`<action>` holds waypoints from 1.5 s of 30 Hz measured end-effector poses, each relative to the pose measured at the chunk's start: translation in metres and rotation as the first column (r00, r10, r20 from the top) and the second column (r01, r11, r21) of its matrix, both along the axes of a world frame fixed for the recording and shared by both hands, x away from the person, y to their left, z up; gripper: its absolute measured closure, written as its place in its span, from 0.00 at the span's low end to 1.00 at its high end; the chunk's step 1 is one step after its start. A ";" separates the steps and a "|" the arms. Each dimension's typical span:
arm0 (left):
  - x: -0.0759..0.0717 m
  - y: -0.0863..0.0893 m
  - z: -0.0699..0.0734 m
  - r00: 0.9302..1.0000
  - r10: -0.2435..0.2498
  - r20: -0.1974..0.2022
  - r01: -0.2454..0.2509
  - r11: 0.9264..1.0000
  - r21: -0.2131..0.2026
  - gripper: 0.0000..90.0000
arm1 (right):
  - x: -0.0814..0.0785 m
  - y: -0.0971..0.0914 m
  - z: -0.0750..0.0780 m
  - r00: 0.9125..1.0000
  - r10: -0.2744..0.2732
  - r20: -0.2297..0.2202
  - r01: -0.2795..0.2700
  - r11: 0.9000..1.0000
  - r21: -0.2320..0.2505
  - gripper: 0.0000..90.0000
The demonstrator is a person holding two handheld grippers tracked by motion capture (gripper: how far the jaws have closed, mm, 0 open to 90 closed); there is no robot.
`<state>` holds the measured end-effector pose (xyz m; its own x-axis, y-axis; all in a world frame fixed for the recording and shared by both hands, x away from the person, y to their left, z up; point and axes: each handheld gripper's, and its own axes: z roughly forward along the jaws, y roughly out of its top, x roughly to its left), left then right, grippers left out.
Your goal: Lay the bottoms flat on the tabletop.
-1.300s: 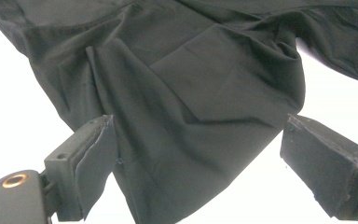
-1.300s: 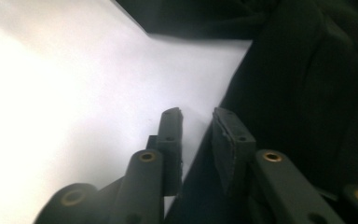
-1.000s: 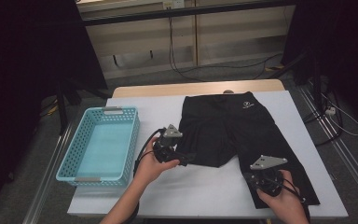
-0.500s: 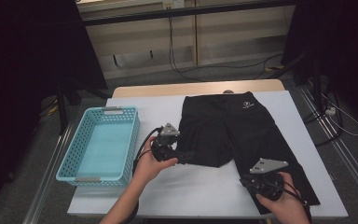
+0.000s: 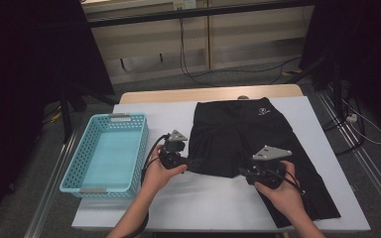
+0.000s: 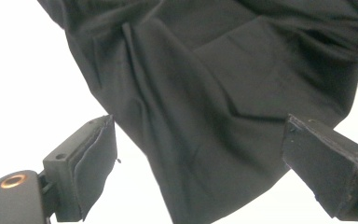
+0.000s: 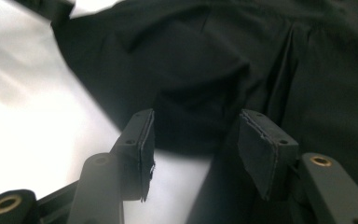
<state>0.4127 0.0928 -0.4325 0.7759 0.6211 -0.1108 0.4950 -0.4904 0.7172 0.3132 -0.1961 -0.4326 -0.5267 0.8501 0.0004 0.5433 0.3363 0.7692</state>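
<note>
A blue basket [image 5: 104, 153] sits at the table's left. Just right of it, the left gripper [image 5: 194, 163] stands wide, touching the shorts' [image 5: 243, 134] near left hem. The right gripper [image 5: 243, 172], half open and just been opening, holds nothing at the crotch, between the 2 legs.

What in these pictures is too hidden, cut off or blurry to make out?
- Small white logo on the black shorts, high view: too small to read.
- Lower right leg of the shorts, high view: partly covered by the person's right hand.
- Shorts' edges, left gripper view: cut off by the frame.
- White table, right gripper view: blurred.
- Floor beyond the table, high view: too dark to make out.
</note>
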 end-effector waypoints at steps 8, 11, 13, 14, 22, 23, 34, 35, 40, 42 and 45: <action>0.004 0.007 -0.005 0.999 0.040 -0.008 -0.040 0.999 0.004 0.23 | 0.026 0.017 -0.001 1.000 -0.004 0.001 0.004 0.999 0.043 0.52; 0.006 0.006 -0.010 0.999 0.047 -0.001 -0.047 0.999 0.014 0.30 | 0.033 0.023 -0.007 1.000 -0.015 -0.023 0.015 1.000 0.012 0.55; 0.006 0.005 -0.014 0.999 0.039 0.008 -0.040 0.999 0.028 0.39 | 0.035 0.024 -0.011 0.999 -0.007 -0.042 0.008 1.000 0.002 0.66; 0.006 0.004 -0.016 0.999 0.041 0.000 -0.041 0.999 0.024 0.42 | 0.036 0.025 -0.013 0.999 0.006 -0.048 -0.006 1.000 0.001 0.72; 0.006 0.000 -0.017 1.000 0.017 -0.014 -0.017 1.000 0.022 0.61 | 0.030 0.022 -0.015 0.993 0.075 -0.089 -0.070 0.996 0.063 1.00; 0.006 0.000 -0.017 1.000 0.024 -0.012 -0.024 1.000 0.016 0.61 | 0.027 0.021 -0.014 0.992 0.084 -0.096 -0.077 0.995 0.070 1.00; 0.005 -0.004 -0.015 1.000 0.010 -0.011 -0.010 1.000 -0.002 0.67 | 0.006 0.005 -0.014 0.989 0.098 -0.113 -0.091 0.994 0.066 0.91; 0.005 -0.005 -0.015 1.000 0.004 -0.012 -0.004 1.000 -0.002 0.68 | 0.007 0.005 -0.014 0.990 0.095 -0.109 -0.088 0.994 0.063 0.88; 0.008 -0.008 -0.020 0.999 0.006 -0.033 -0.005 1.000 0.016 0.77 | 0.016 0.007 -0.009 0.997 0.039 -0.064 -0.035 0.997 0.064 0.73; 0.008 -0.007 -0.021 0.999 0.012 -0.043 -0.012 1.000 0.007 0.81 | 0.022 0.009 -0.009 0.998 0.018 -0.061 -0.013 0.996 0.083 0.69; 0.007 -0.006 -0.019 0.998 0.002 -0.058 0.000 1.000 0.025 0.91 | 0.030 0.011 -0.010 0.998 -0.001 -0.060 0.005 0.998 0.066 0.67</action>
